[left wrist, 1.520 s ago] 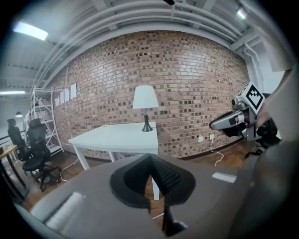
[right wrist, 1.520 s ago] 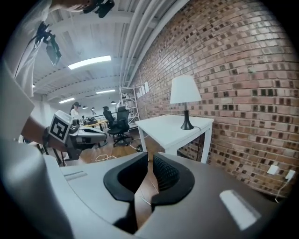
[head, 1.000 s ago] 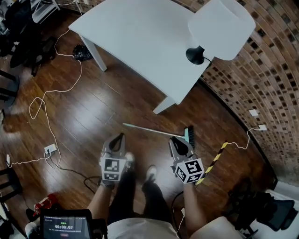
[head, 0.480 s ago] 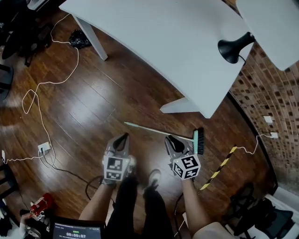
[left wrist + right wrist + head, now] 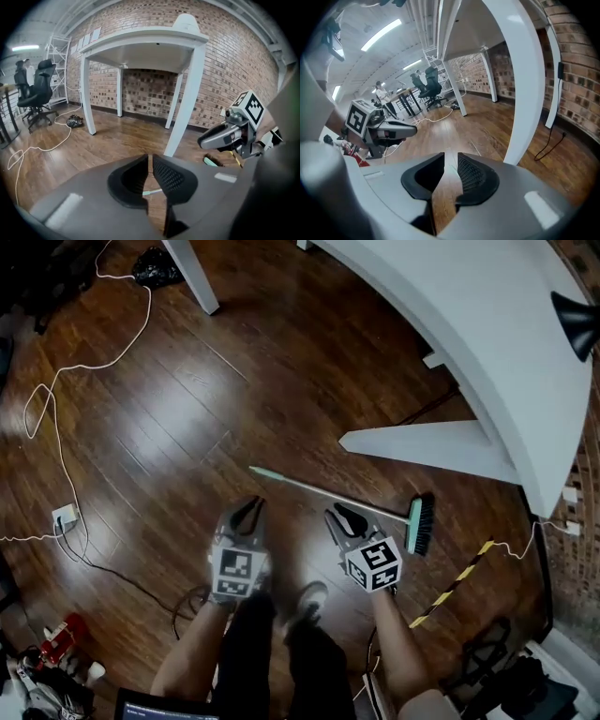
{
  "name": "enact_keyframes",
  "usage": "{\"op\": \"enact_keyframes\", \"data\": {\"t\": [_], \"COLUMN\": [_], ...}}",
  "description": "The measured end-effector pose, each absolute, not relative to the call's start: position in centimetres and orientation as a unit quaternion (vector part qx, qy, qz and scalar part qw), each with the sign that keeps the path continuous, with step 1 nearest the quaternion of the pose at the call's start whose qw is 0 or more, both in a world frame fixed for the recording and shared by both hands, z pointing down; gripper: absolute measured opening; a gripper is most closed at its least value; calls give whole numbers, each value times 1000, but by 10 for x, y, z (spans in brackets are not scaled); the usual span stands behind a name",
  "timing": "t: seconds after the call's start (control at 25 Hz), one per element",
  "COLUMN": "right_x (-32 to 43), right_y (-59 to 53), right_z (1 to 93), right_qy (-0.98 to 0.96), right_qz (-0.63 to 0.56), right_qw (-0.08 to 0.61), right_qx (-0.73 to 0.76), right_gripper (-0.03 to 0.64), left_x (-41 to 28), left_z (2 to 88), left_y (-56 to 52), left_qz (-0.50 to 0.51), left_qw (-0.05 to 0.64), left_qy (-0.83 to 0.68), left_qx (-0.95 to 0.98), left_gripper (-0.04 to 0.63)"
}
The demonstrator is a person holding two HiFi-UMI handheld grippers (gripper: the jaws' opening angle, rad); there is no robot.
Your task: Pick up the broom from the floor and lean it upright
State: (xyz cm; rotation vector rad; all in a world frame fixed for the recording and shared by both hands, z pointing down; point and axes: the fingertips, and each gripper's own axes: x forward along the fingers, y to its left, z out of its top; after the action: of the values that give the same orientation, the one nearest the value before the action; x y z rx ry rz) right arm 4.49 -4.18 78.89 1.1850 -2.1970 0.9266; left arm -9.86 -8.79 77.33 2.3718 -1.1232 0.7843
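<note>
The broom lies flat on the wooden floor, its pale green handle running left to right and its dark head at the right end. My left gripper hovers just short of the handle's left part, its jaws a narrow slit apart; in the left gripper view the handle tip shows through the gap. My right gripper hangs close above the handle nearer the head. Its jaws have just been opening and hold nothing; floor shows between them.
A white table with a slanted white leg stands just beyond the broom. A yellow-black striped stick lies right of my feet. A white cable and socket trail at the left.
Both grippers have sunk toward the floor and sit closer to the broom handle. The head view has dropped lower, so broom and table leg look larger. The right jaws stand wider.
</note>
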Motion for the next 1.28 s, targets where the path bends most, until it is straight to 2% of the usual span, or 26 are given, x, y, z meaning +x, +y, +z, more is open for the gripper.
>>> {"op": "enact_keyframes", "data": {"t": [0.08,0.68,1.08,1.28], "right_x": [43,7,14,15], "right_y": [-38,-42,-38,-28], "right_z": [823,1062,1121,1135], "right_qy": [-806,-786,-749,-738], "right_qz": [334,297,235,202], "right_qw": [260,454,564,616], "right_qx": [415,297,256,189], "right_gripper": [103,126,141,133], "left_x": [-102,-151,-137,-140], "left_z": [796,943,976,985], "left_y": [-85,-55,-52,-40], "left_qz": [276,305,295,326], "left_qw": [199,226,262,247], "left_qy": [-402,-419,-415,-400], "left_qx": [850,825,820,820], "left_gripper": [40,41,46,46]}}
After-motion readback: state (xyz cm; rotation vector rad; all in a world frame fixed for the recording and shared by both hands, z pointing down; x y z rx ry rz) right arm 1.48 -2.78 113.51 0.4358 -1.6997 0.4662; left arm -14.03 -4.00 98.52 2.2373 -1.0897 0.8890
